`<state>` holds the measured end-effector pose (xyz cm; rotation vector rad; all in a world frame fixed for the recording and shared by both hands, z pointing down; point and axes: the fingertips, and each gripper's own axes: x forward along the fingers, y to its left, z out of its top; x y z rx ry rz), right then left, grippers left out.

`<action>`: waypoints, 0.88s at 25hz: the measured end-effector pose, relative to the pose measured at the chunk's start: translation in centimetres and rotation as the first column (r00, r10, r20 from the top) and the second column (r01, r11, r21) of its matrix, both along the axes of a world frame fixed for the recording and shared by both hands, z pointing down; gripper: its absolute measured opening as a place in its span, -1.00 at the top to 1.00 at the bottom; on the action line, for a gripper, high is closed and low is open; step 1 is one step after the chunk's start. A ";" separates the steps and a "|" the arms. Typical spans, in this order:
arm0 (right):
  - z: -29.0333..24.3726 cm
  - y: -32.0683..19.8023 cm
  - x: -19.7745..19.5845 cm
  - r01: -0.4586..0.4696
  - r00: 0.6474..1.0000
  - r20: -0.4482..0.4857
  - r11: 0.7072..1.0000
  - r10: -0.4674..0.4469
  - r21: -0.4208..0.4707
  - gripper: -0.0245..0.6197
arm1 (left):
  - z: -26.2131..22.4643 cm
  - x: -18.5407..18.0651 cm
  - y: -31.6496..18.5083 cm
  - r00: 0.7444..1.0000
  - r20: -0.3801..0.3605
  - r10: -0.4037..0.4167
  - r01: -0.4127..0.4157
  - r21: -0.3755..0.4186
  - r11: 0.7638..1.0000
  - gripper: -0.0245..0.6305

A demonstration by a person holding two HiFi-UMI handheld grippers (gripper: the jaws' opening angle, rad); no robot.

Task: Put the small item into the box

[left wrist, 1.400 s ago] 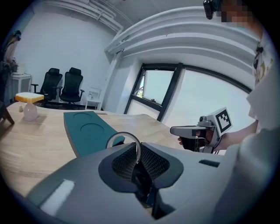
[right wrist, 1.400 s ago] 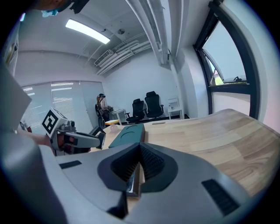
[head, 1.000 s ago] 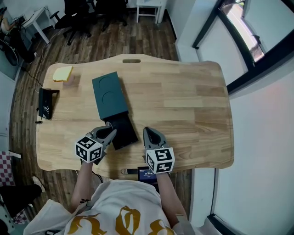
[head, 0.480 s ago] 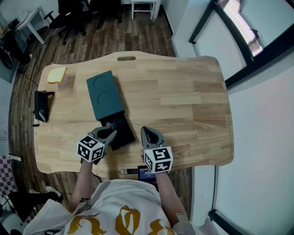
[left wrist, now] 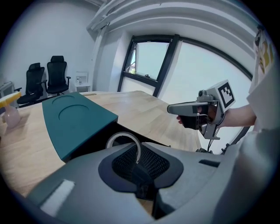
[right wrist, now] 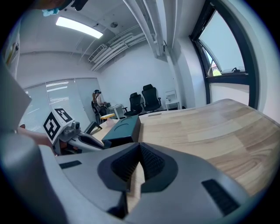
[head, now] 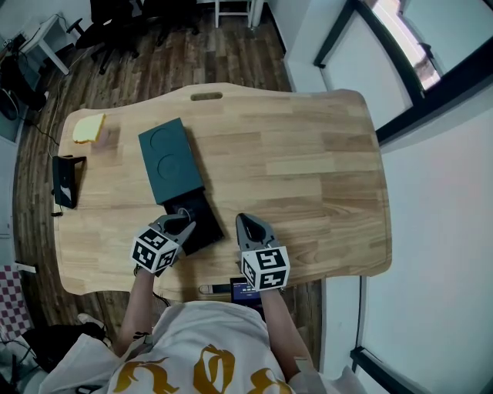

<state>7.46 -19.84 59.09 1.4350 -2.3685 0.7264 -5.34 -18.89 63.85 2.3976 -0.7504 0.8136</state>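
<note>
A teal box lies on the wooden table, its black inner tray drawn out toward me. My left gripper hangs over the tray's near left corner, shut on a small pale ring that stands up between its jaws. The teal box fills the left gripper view's left side. My right gripper is shut and empty, a little right of the tray above bare wood. In the right gripper view the box and the left gripper sit to the left.
A yellow block and a black stand lie at the table's far left. A phone sits at the front edge under my right hand. Office chairs stand beyond the table, a window wall to the right.
The head camera has shifted slightly, so the box appears a bit further left. Both grippers keep their places, and the left one stays shut on the ring.
</note>
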 end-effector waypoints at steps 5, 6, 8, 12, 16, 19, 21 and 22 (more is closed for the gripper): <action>0.7 0.0 0.2 -0.005 1.000 0.003 1.000 0.005 -0.017 0.91 | 1.0 0.4 0.2 0.999 0.031 0.035 -0.034 -0.028 0.999 0.82; 0.8 0.0 0.3 -0.005 1.000 0.003 1.000 0.006 -0.021 0.91 | 1.2 0.5 0.2 0.998 0.037 0.041 -0.040 -0.034 0.999 0.82; 1.0 0.0 0.4 -0.008 1.000 0.003 1.000 0.008 -0.030 0.91 | 1.5 0.6 0.1 0.997 0.051 0.055 -0.053 -0.046 0.998 0.82; 1.5 -0.1 0.8 -0.011 1.000 0.006 0.999 0.011 -0.043 0.91 | 2.1 1.0 0.0 0.994 0.072 0.078 -0.073 -0.068 0.995 0.82; 1.9 -0.4 1.0 -0.012 1.000 0.004 0.999 0.012 -0.053 0.91 | 3.0 1.2 0.1 0.988 0.104 0.114 -0.103 -0.103 0.989 0.82; 2.0 -0.5 1.1 -0.013 1.000 0.004 0.998 0.013 -0.057 0.91 | 3.3 1.1 0.0 0.983 0.127 0.131 -0.115 -0.127 0.985 0.82; 2.1 -0.6 1.1 -0.013 1.000 0.002 0.998 0.013 -0.060 0.91 | 3.4 1.1 -0.2 0.981 0.139 0.137 -0.117 -0.144 0.983 0.82; 2.1 -0.6 1.1 -0.011 1.000 0.001 0.998 0.012 -0.061 0.91 | 3.5 1.0 -0.2 0.979 0.147 0.142 -0.120 -0.152 0.981 0.82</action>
